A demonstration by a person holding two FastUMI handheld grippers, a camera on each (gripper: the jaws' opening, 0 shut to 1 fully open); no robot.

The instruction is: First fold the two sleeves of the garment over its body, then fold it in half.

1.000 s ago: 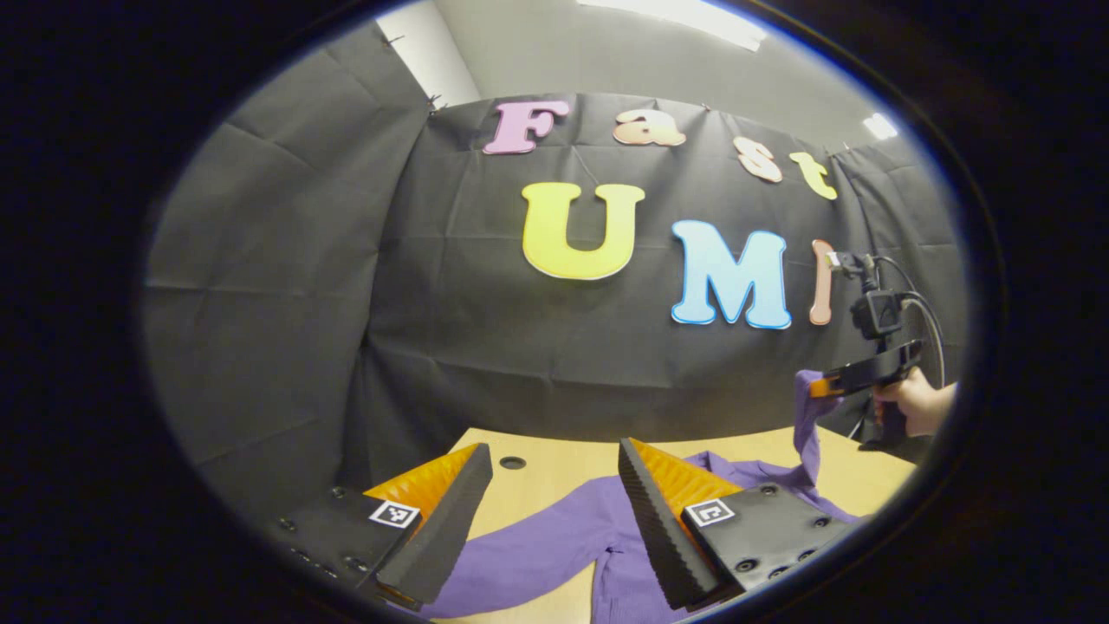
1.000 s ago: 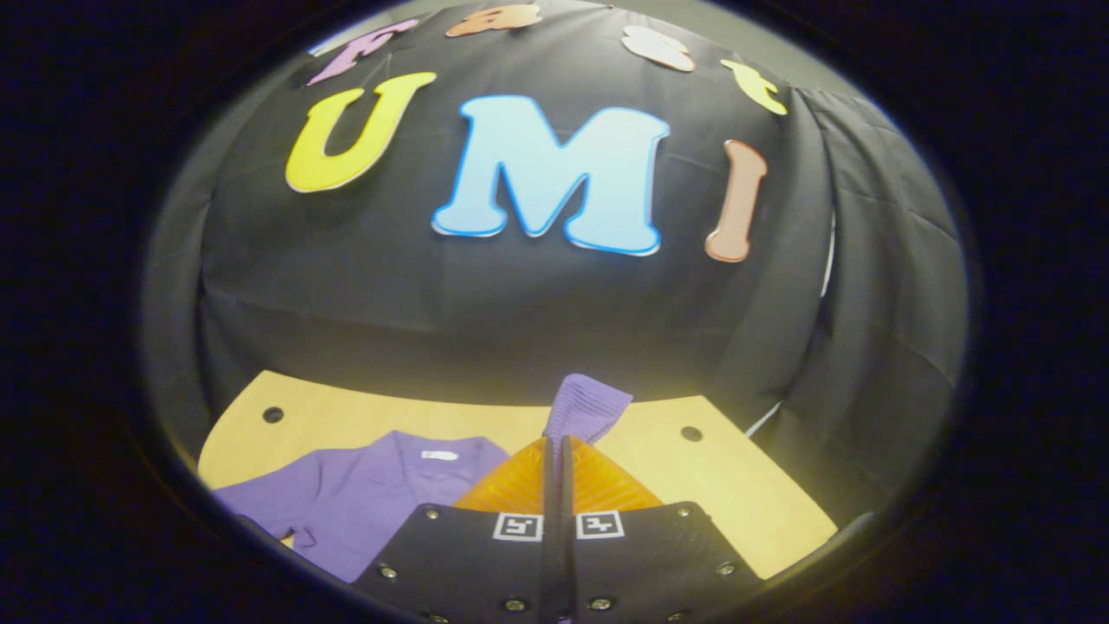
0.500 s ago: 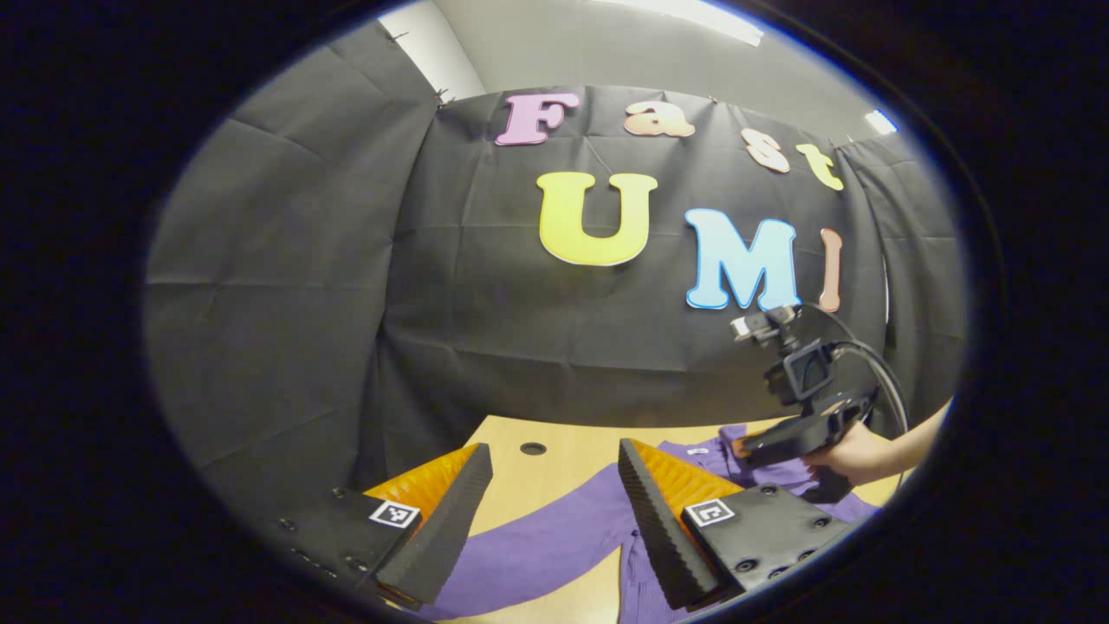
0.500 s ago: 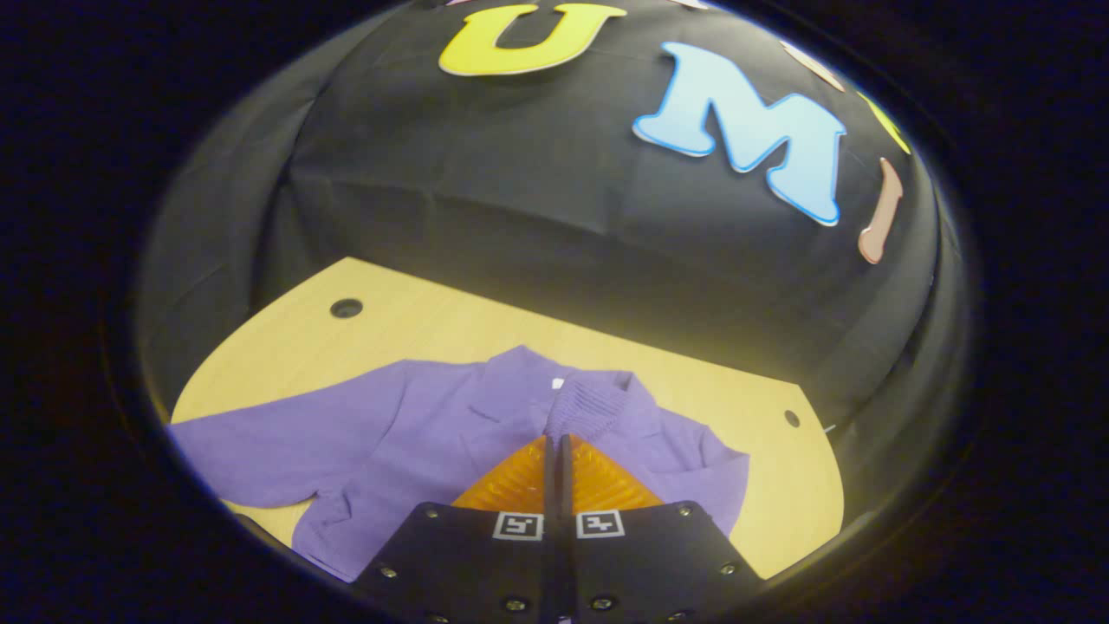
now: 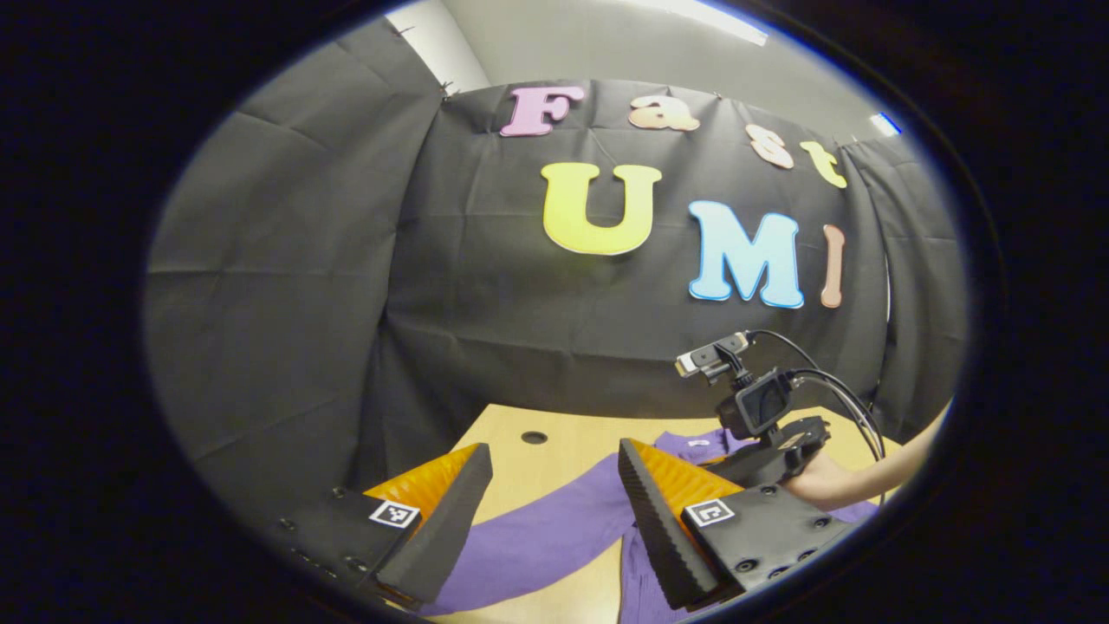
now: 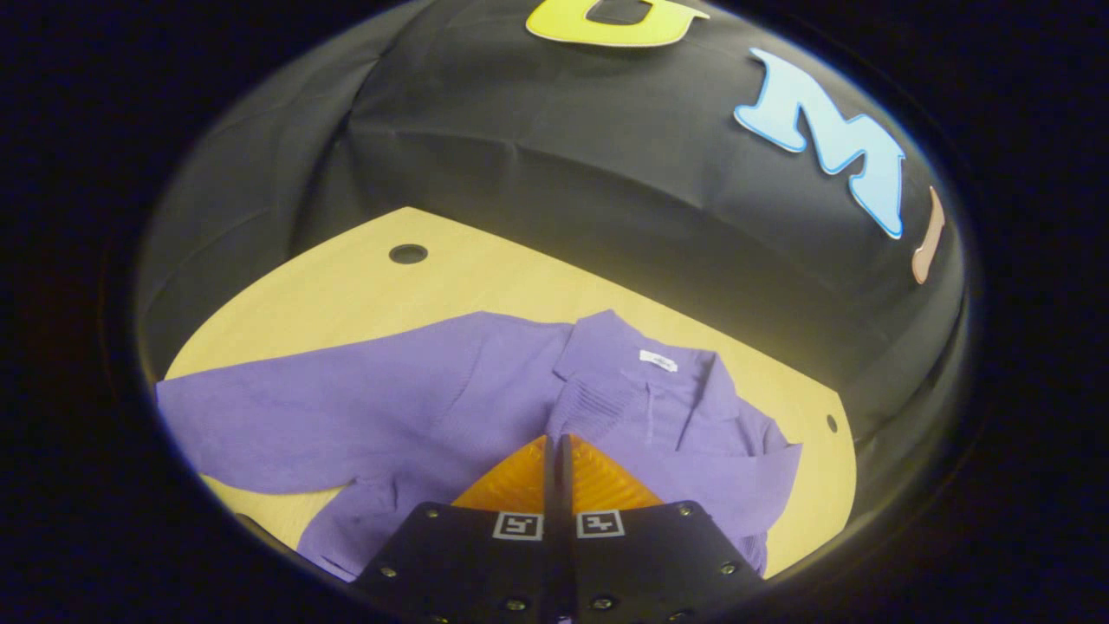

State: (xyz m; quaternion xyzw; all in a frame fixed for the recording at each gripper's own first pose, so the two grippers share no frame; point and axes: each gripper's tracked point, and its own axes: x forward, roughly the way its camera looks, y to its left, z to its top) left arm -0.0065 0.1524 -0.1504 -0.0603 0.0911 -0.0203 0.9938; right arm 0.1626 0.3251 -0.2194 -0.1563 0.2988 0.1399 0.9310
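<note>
While the purple garment (image 6: 450,390) lies spread on the wooden table (image 6: 346,286), the right gripper (image 6: 555,442) pinches its sleeve cuff (image 6: 598,403) over the chest, fingers pressed together. Left gripper (image 5: 550,507): fingers wide apart, holding nothing, above the other sleeve (image 5: 546,542).

The left gripper view sits low near the table's (image 5: 554,455) left front, facing almost level at the back wall. The right gripper view hangs close above the garment (image 6: 450,407), tilted down across it. Both views share the garment, the tabletop and the wall.
</note>
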